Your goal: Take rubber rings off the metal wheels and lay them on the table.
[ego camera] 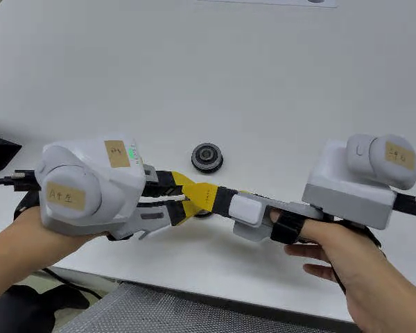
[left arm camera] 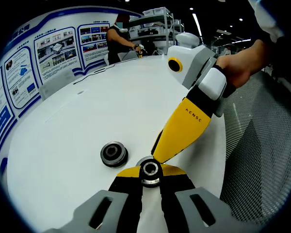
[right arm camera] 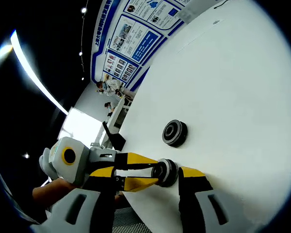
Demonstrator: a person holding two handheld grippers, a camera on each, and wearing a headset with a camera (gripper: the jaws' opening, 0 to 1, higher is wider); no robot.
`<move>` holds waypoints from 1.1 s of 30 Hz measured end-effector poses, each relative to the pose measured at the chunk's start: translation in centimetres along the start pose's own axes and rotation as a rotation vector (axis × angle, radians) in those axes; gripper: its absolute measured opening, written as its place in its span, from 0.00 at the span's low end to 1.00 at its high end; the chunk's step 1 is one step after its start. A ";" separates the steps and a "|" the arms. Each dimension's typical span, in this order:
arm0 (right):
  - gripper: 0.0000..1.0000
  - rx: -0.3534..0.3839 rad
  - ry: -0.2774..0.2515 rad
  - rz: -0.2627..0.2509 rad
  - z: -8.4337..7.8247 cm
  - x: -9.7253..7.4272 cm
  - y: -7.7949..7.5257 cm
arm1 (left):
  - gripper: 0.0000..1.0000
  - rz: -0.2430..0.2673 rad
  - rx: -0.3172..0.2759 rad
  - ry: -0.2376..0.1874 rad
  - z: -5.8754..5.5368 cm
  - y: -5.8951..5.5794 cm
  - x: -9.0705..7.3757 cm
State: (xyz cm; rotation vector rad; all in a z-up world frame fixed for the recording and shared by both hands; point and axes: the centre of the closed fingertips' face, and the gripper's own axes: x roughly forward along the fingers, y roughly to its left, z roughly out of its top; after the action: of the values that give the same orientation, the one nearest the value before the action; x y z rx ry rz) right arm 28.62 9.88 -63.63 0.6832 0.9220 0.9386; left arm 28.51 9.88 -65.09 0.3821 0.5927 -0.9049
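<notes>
A small round metal wheel (left arm camera: 151, 172) is held by the near edge of the white tabletop (ego camera: 263, 83). The left gripper (left arm camera: 151, 169) is closed on it. In the left gripper view its two yellow tips are pressed against the two sides of the wheel. The right gripper (right arm camera: 169, 175) is closed on the same wheel from the other way. In the right gripper view one yellow tip is seen on each side of the wheel.

In the left gripper view, one broad yellow jaw of the right gripper comes in from the right, with its tip at the wheel's far rim. In the head view the yellow jaws are crossed in the middle, and the held wheel is nearly all hidden under them. Whether this wheel rests on the tabletop or is lifted cannot be told.

A second round metal wheel with a black rubber ring (ego camera: 207, 157) lies flat on the tabletop. It is a little farther away, near the jaws but not touched.

Blue and white posters (left arm camera: 53, 53) on a far wall are seen in the gripper views. A grey mesh (ego camera: 125, 309) is seen below the near edge of the tabletop in the head view.
</notes>
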 end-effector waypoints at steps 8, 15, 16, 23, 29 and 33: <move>0.52 0.011 0.010 0.003 -0.3 0.1 0.0 | 0.13 -0.005 0.007 0.006 0.0 0.0 0.0; 0.51 0.005 0.011 0.012 -0.4 0.2 0.4 | 0.13 -0.004 0.006 0.006 0.0 0.0 0.0; 0.51 0.006 0.011 0.013 -0.4 0.2 0.4 | 0.13 -0.004 0.005 0.006 0.0 0.0 0.0; 0.51 0.004 0.020 0.012 -0.6 0.3 0.3 | 0.13 -0.004 0.008 0.010 0.0 0.0 0.0; 0.50 -0.004 0.028 0.009 -0.7 0.2 0.2 | 0.13 -0.005 0.010 0.014 0.0 0.0 0.0; 0.49 0.014 0.037 0.017 -0.7 0.1 0.2 | 0.13 -0.006 0.009 0.017 0.0 0.0 0.0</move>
State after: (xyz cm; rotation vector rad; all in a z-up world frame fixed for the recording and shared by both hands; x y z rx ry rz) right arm 27.91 10.14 -63.85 0.6890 0.9574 0.9634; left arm 28.49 9.89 -65.10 0.3968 0.6052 -0.9112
